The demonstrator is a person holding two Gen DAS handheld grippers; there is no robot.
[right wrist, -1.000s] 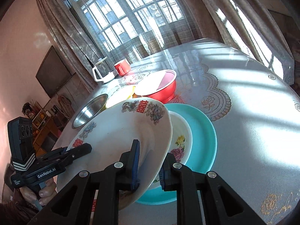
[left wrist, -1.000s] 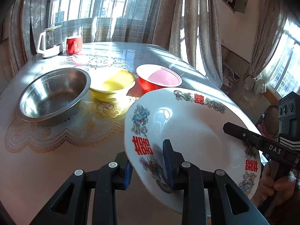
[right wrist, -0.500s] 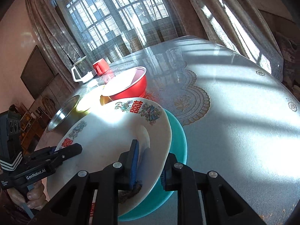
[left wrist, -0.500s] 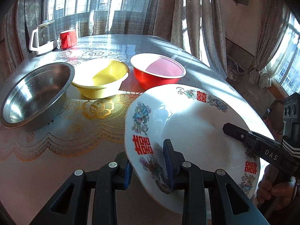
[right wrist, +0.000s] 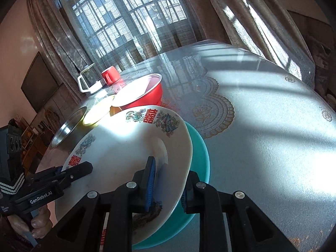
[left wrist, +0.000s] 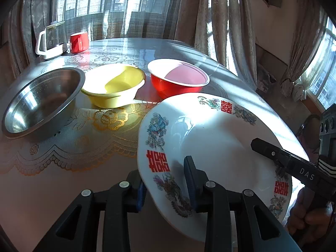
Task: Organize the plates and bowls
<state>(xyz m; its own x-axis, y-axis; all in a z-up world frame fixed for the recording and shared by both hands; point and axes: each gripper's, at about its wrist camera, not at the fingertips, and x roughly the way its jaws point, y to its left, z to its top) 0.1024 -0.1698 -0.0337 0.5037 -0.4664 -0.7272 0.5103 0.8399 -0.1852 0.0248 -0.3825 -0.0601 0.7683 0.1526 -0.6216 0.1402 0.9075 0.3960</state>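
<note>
Right gripper (right wrist: 167, 180) opening, jaws straddling white plate (right wrist: 117, 153) rim at 6 o'clock. Plate lying over teal plate (right wrist: 199, 153). Left gripper (right wrist: 69, 173) reaching onto plate rim at 8 o'clock. Red bowl (right wrist: 145, 96), yellow bowl (right wrist: 98, 113), steel bowl (right wrist: 67, 128) lining toward 10 o'clock.

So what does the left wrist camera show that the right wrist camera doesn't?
Only the left wrist view shows the inside of the steel bowl and of the yellow bowl, plus the window on the right. Only the right wrist view shows the teal plate under the white plate, and a dark screen on the wall. Both show the white plate with the left gripper and right gripper straddling its rim, jaws opening, and also the red bowl, red mug and glass jug.
</note>
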